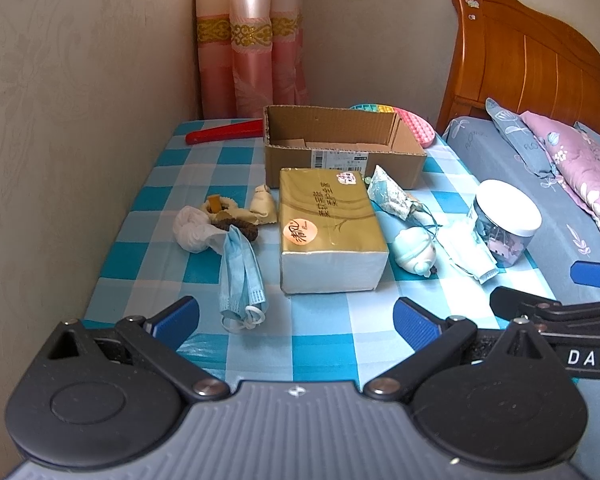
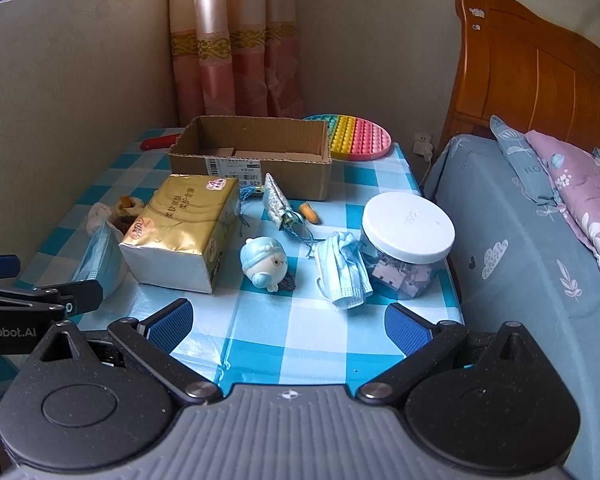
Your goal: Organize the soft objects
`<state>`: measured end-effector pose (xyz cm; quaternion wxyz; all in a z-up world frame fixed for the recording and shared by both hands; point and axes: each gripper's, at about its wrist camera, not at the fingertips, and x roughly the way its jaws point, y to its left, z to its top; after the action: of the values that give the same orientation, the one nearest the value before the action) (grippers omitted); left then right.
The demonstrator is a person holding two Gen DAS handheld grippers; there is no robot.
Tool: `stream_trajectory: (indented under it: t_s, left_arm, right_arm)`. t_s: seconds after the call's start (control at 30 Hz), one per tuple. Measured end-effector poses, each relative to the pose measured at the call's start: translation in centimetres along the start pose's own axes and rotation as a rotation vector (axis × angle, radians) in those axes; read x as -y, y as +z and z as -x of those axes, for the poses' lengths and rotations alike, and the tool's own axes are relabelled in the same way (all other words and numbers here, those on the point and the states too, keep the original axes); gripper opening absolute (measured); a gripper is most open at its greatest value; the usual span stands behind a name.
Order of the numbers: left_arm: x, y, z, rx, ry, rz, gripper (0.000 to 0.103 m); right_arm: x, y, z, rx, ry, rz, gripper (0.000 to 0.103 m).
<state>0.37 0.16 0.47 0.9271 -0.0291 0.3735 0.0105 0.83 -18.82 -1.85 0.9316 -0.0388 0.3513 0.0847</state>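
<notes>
An open cardboard box (image 1: 340, 148) (image 2: 252, 156) stands at the back of the checked table. In front of it lies a gold tissue pack (image 1: 328, 224) (image 2: 184, 228). A blue face mask (image 1: 240, 276) and a heap of white cloth and hair ties (image 1: 204, 220) lie left of the pack. A second mask (image 2: 342, 272), a pale blue squishy toy (image 2: 265, 262) and a patterned pouch (image 2: 278, 200) lie to its right. My left gripper (image 1: 296, 322) is open above the near table edge. My right gripper (image 2: 288, 324) is open too, holding nothing.
A clear jar with a white lid (image 2: 406, 236) stands at the table's right edge. A rainbow pop toy (image 2: 356, 138) and a red object (image 1: 224, 132) lie behind the box. A small orange object (image 2: 309, 213) lies by the pouch. A bed (image 2: 520, 248) adjoins on the right; walls close the left and back.
</notes>
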Motion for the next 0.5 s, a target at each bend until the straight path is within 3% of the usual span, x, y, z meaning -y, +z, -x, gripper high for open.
stream_trajectory:
  t_s: [0.37, 0.5]
  left_arm:
    - [-0.7, -0.2, -0.7, 0.048, -0.027, -0.001, 0.102]
    - [-1.0, -0.6, -1.5, 0.081, -0.002, -0.006, 0.102]
  right_arm:
    - [-0.9, -0.2, -0.3, 0.062, 0.031, 0.100, 0.103]
    - [-0.9, -0.5, -1.0, 0.070, 0.037, 0.139, 0.103]
